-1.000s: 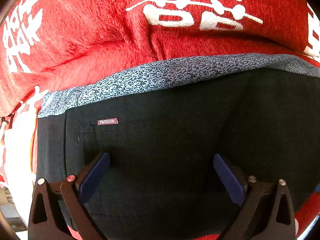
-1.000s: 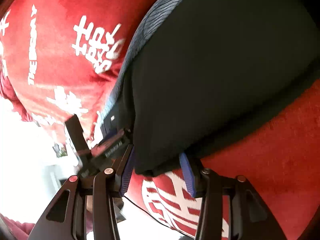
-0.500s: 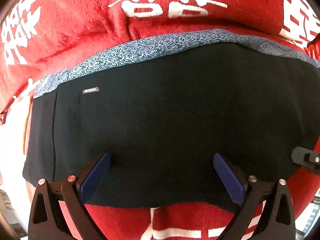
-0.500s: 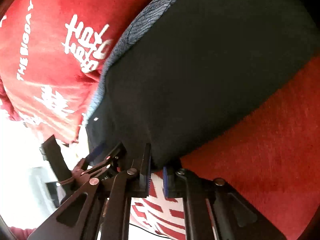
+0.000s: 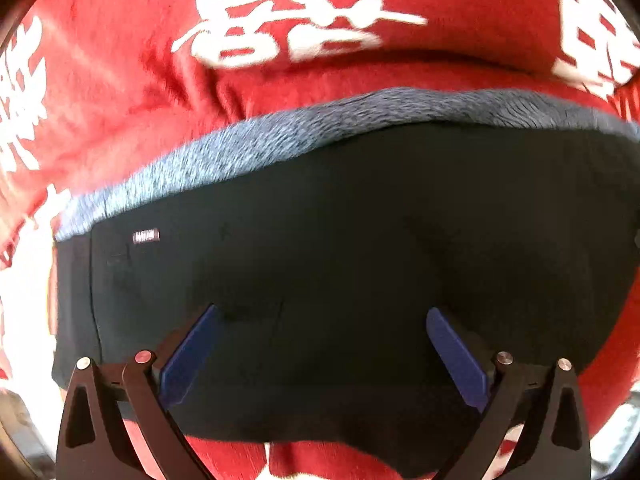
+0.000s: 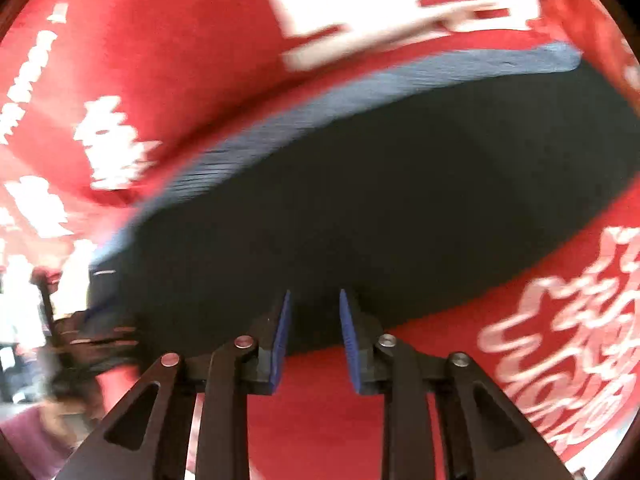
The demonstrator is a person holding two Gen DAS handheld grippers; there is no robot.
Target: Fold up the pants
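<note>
Pants [image 5: 360,260] lie folded and flat on a red cloth [image 5: 120,80] printed with white characters — black fabric, a blue-grey patterned band [image 5: 280,140] along the far edge and a small label [image 5: 146,236] near the left corner. Left hand-held gripper [image 5: 320,344] hovers above them, released, blue pads wide apart. Right hand-held gripper [image 6: 314,332] sits at the near edge, jaws narrow but opening, nothing pinched — both views are blurred.

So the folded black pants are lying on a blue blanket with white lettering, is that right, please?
Not quite: the blanket is red, not blue, with white lettering. The left wrist view shows the folded black pants lying on it; only the pants' speckled waistband is bluish-grey.
</note>
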